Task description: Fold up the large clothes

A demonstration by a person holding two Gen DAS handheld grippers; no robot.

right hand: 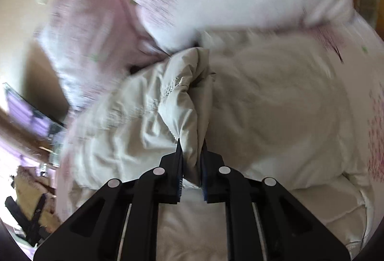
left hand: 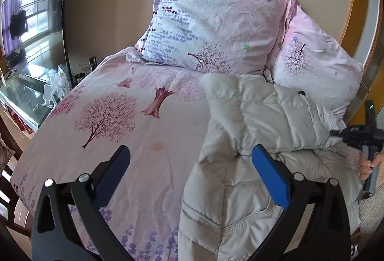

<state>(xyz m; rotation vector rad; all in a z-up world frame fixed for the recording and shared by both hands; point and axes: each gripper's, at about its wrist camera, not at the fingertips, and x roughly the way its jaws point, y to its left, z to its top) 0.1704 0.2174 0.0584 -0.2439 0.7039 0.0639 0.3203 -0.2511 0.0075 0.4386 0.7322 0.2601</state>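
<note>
a puffy off-white quilted jacket [left hand: 259, 141] lies bunched on the right side of the bed with the pink tree-print cover [left hand: 144, 141], its top near the two pink floral pillows [left hand: 216, 21] at the head edge. the left gripper [left hand: 192, 177] hangs spread wide, empty, its right blue pad over the jacket. the right gripper [right hand: 192, 160] is clamped on a ridge of jacket fabric.
</note>
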